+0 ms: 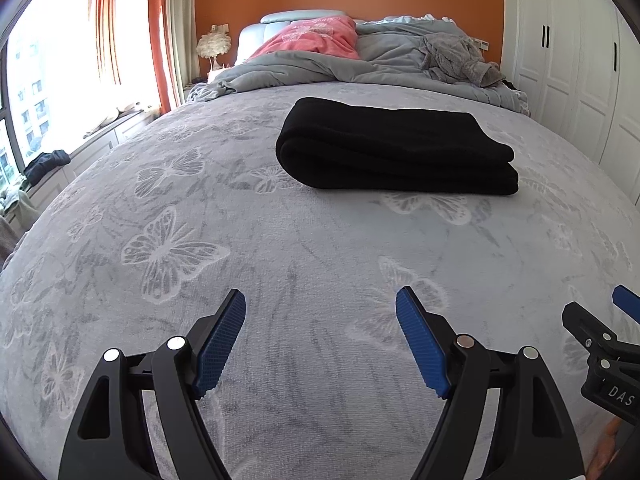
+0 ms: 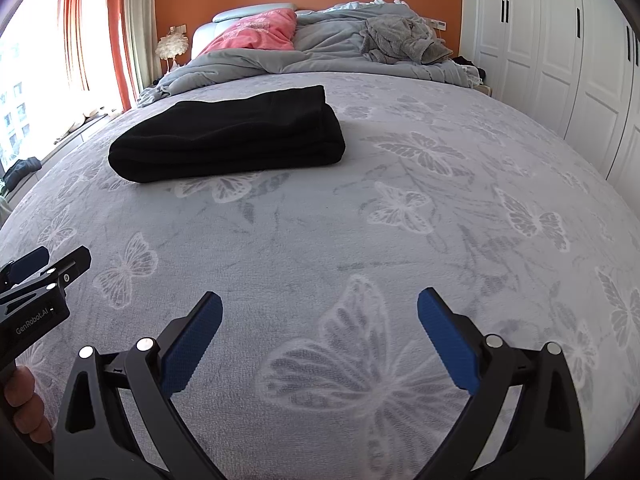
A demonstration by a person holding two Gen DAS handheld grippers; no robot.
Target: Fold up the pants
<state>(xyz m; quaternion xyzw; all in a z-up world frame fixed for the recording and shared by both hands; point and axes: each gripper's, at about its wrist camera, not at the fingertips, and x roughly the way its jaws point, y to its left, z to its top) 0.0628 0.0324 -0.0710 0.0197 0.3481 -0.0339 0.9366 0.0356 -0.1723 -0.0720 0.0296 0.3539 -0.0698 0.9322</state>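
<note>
Through the left wrist camera, the left hand-held gripper (image 1: 320, 300) is hovering over the butterfly-patterned bed (image 1: 248, 248), its blue pads spread wide and grasping nothing. The black pants (image 1: 394, 148) are lying folded in a thick bundle farther up the bed, well apart from it. Through the right wrist camera, the right hand-held gripper (image 2: 320, 306) is likewise gaping, released and empty, while the pants (image 2: 228, 136) are sitting ahead to its left, below the grey duvet (image 2: 320, 54) and pink pillow (image 2: 256, 32).

Each hand-held gripper, left (image 1: 320, 304) and right (image 2: 320, 304), has black triangular-cutout linkage arms, silver round pivot pins and blue textured finger pads (image 1: 220, 344). White lettering "GenRobot.AI" marks the left body. Bare skin shows behind it.
</note>
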